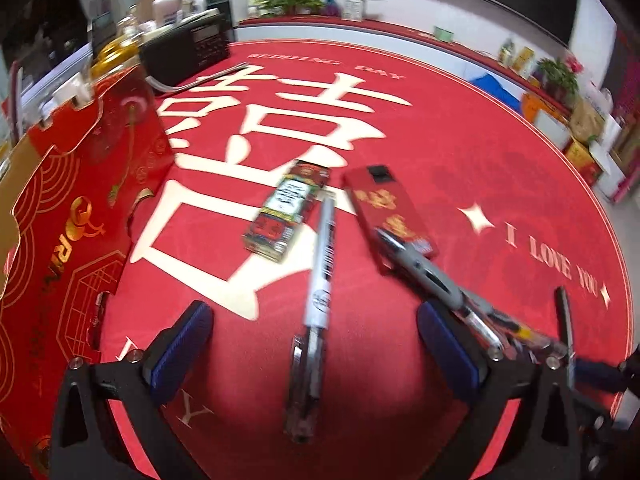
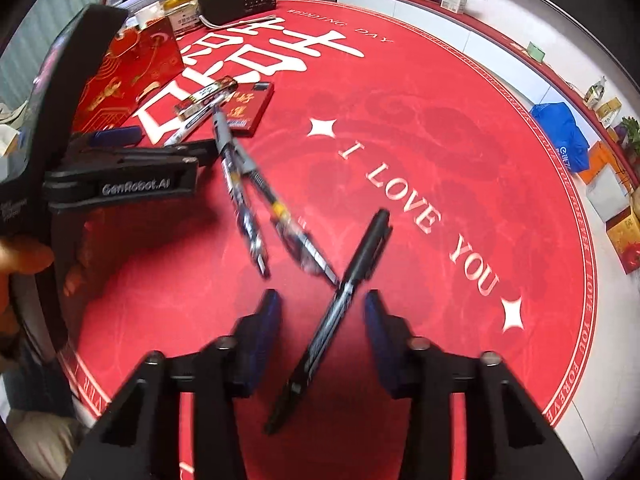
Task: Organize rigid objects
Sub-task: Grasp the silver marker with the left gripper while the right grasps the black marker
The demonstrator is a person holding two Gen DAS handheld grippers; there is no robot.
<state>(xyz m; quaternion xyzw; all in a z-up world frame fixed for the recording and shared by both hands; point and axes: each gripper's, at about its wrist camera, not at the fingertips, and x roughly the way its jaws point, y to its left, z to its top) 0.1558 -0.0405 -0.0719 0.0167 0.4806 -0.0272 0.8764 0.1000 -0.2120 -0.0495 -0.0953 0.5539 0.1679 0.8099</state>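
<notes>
The right gripper (image 2: 322, 316) stands over a black marker (image 2: 340, 312) lying slantwise between its blue pads (image 2: 269, 320), not pressed. Just ahead lie two pens (image 2: 256, 216); the left gripper (image 2: 128, 160) is ahead-left.

Open room: the right half of the red round tablecloth (image 2: 460, 128), around the "I LOVE YOU" lettering, lies bare.
Middle clutter: a small green-and-red box (image 1: 286, 210) and a flat red box (image 1: 386, 216) lie near each other, with a silver pen (image 1: 316, 308) between them.
Left barrier: a tall red gift box (image 1: 80, 208) stands at the cloth's left edge.
Far edge: a black radio (image 1: 186, 54) blocks the back left.
Near right: crossed pens (image 2: 248, 200) and a black marker (image 2: 340, 312).
</notes>
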